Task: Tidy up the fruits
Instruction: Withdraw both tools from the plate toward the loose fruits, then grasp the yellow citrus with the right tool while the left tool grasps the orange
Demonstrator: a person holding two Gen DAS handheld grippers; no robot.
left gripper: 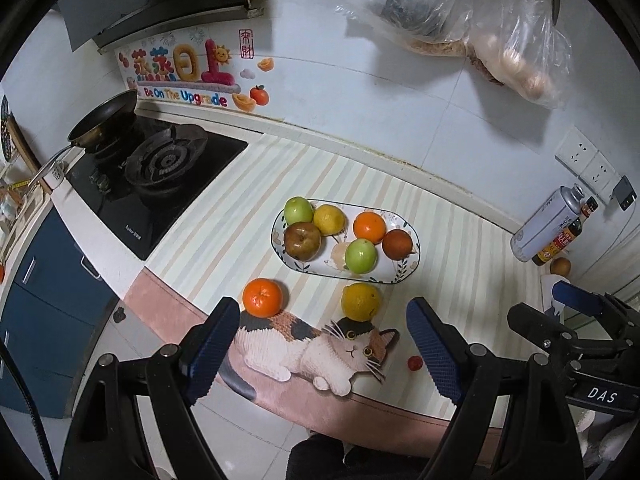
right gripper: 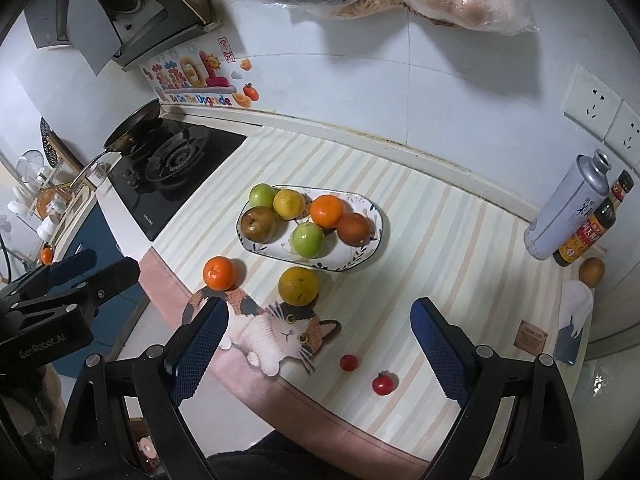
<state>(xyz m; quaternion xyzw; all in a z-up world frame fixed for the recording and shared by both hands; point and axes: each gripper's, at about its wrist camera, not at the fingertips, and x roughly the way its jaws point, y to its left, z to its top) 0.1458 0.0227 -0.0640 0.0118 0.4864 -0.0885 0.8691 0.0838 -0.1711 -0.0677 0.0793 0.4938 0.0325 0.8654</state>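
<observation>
Near the plate (left gripper: 408,268), on its front side, an orange (left gripper: 263,297) and lemon (left gripper: 360,301) lie loose on the surface. Both hand-held grippers, left (left gripper: 326,350) and right (right gripper: 320,350), hang apart and empty. Probably a pick comes next: lower onto one fruit, close, carry it to the plate.

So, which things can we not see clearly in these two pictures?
- Hanging plastic bags: contents blurred by the plastic, cut off at the top edge in the right wrist view.
- Brown round thing beside the dark bottle: too small to identify.
- Second small red fruit: hidden behind the left gripper finger in its own view.
</observation>
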